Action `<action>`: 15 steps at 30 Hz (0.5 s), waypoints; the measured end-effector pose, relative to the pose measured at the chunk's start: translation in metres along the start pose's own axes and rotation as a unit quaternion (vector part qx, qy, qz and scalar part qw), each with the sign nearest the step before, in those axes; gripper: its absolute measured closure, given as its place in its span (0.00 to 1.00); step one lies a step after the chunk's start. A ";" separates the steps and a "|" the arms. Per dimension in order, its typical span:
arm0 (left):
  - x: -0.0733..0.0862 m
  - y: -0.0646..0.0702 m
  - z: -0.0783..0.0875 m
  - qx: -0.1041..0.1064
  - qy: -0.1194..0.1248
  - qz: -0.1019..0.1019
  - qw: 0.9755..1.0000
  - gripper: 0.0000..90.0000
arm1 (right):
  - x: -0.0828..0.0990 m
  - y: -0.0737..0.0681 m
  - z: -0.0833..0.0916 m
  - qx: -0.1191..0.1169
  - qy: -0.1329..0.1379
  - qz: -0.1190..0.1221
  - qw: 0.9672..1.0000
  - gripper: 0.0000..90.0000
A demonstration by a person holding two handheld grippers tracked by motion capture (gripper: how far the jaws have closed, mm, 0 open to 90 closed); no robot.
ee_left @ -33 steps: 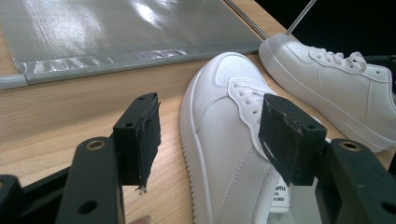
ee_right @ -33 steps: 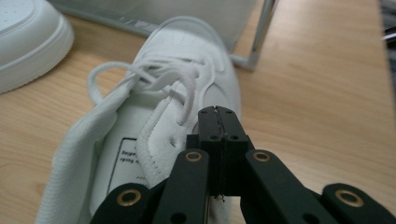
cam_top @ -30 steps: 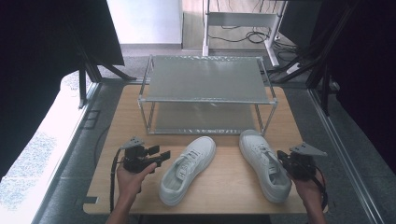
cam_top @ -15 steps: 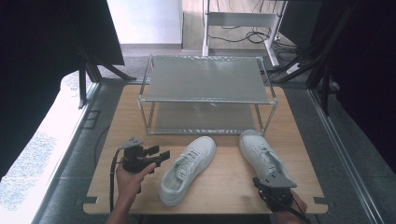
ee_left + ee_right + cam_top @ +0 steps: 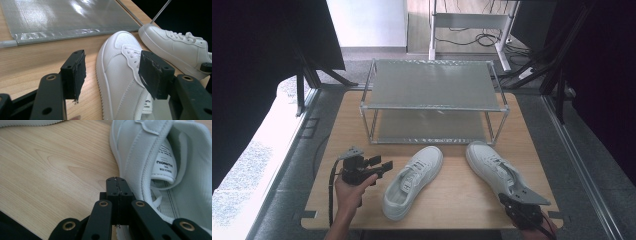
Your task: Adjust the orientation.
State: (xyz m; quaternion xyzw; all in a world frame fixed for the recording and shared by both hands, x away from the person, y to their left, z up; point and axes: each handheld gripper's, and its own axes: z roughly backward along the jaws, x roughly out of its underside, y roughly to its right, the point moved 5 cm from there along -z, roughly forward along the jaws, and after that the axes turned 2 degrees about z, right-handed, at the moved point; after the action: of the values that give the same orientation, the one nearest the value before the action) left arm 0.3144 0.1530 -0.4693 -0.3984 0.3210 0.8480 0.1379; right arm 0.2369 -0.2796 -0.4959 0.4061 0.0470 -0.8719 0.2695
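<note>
Hovering at the table's (image 5: 327, 200) near edge — right tool (image 5: 117, 185) pressed together beside the right shoe's (image 5: 160, 157) heel, left tool (image 5: 112, 72) spread.

The left hand (image 5: 349, 187) holds the left gripper (image 5: 384, 166) level above the near-left of the tabletop, its jaws standing wide apart and empty, while the right gripper (image 5: 507, 199) sits low at the near-right edge, jaws pressed fully together, pads meeting with nothing between.

Daylight from the left, glare on the rack shelf (image 5: 62, 17), dark surroundings, close claw parts soft
</note>
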 end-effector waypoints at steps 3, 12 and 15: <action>-0.001 -0.001 0.002 0.000 0.002 0.002 1.000 0.43 | 0.000 0.000 0.001 -0.011 0.010 0.001 1.000 1.00; -0.007 0.006 0.009 0.003 0.008 -0.018 1.000 0.43 | -0.044 0.014 0.011 -0.039 0.086 -0.008 0.995 0.77; -0.008 0.011 0.008 0.006 0.008 -0.030 1.000 0.43 | -0.062 0.022 0.008 -0.046 0.094 0.003 0.995 0.72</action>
State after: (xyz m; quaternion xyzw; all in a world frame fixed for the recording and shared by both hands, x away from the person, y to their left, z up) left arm 0.3094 0.1507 -0.4545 -0.4139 0.3155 0.8383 0.1627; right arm 0.2755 -0.2739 -0.4419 0.4735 0.1107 -0.8262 0.2846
